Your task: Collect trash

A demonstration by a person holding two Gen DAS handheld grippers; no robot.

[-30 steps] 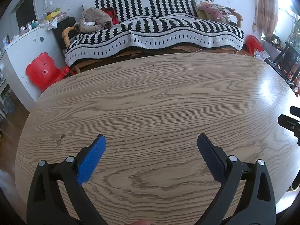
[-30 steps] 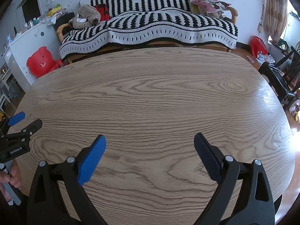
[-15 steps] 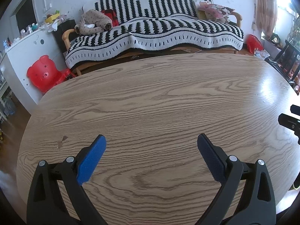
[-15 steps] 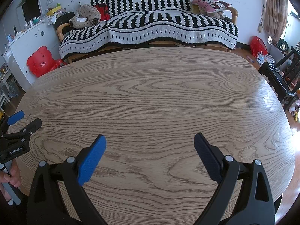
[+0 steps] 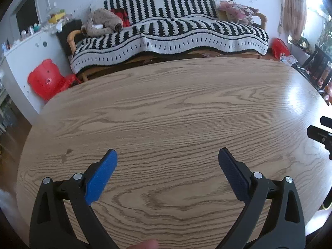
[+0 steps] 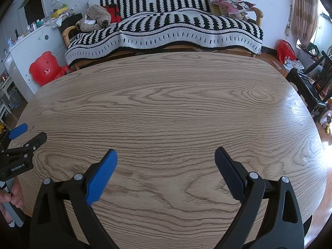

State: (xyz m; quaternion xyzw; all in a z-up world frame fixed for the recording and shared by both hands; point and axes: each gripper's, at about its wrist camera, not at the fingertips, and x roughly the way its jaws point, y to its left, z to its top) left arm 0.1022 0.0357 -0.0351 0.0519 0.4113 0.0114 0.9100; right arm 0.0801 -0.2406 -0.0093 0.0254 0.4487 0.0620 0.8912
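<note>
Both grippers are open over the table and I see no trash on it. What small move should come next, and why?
Probably swing a camera off the table toward the floor by the red bag, where scattered papers lie. Left gripper and right gripper hold nothing, jaws apart, and the wood shows only grain and a small mark.

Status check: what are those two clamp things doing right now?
Left gripper open, empty. Right gripper open, empty. No trash visible on table. Nothing in the way.
</note>
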